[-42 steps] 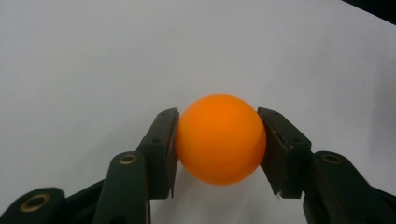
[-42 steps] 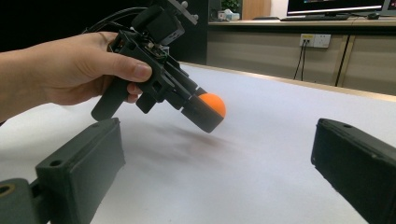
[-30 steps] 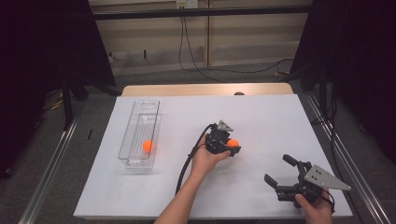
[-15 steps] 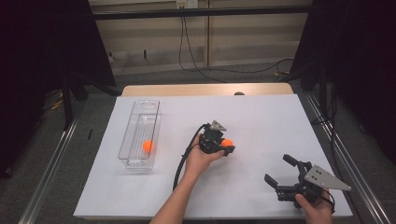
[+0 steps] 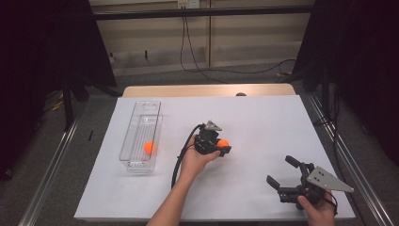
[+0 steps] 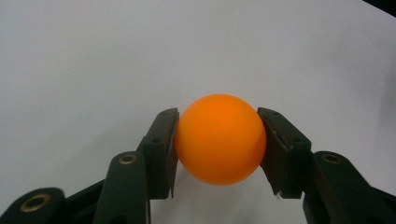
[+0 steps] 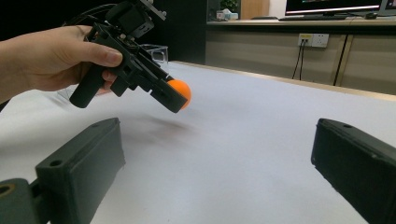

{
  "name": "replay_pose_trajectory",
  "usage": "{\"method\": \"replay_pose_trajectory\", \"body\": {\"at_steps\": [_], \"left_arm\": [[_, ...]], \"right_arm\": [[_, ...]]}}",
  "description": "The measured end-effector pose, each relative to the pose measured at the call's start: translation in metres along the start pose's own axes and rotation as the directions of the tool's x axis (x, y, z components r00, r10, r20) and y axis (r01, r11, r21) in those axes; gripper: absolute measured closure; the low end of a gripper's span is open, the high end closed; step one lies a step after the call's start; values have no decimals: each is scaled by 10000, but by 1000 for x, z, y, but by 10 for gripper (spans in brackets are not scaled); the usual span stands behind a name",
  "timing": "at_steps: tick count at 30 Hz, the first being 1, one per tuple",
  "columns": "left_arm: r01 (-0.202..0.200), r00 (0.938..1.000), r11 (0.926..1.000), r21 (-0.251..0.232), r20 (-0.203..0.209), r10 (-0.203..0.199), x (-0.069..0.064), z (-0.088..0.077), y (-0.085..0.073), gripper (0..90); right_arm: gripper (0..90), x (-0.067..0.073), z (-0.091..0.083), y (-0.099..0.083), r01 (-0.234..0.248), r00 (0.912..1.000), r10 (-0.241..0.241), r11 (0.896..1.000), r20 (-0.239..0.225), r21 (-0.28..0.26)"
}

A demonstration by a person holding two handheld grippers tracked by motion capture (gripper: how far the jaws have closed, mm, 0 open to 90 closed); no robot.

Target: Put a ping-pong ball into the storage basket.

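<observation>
Carrying the small orange plastic ball clamped in the left gripper calls for level travel toward the clear plastic bin and release low inside; the right gripper sits open.

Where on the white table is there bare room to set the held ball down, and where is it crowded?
Bare: the wide stretch of white table behind and right of the left gripper, up to the far edge, and the near strip between both forearms. Crowded: the clear tray at left, already holding an orange ball, and the near right corner, where the open right gripper sits.
</observation>
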State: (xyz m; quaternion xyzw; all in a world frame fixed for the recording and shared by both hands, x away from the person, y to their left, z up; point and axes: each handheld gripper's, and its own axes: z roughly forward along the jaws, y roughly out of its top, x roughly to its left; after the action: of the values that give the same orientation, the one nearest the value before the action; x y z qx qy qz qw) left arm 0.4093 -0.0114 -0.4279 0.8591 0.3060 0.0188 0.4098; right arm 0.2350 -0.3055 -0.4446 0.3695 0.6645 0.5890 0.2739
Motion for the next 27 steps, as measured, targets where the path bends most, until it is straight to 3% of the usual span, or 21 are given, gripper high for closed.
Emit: {"method": "replay_pose_trajectory", "body": {"at_steps": [27], "left_arm": [[62,10000,9998,179,-58,-61,4,-13,-2,510]], "right_arm": [[18,0,0,0,6,10000,-6,10000,-23,-24]]}}
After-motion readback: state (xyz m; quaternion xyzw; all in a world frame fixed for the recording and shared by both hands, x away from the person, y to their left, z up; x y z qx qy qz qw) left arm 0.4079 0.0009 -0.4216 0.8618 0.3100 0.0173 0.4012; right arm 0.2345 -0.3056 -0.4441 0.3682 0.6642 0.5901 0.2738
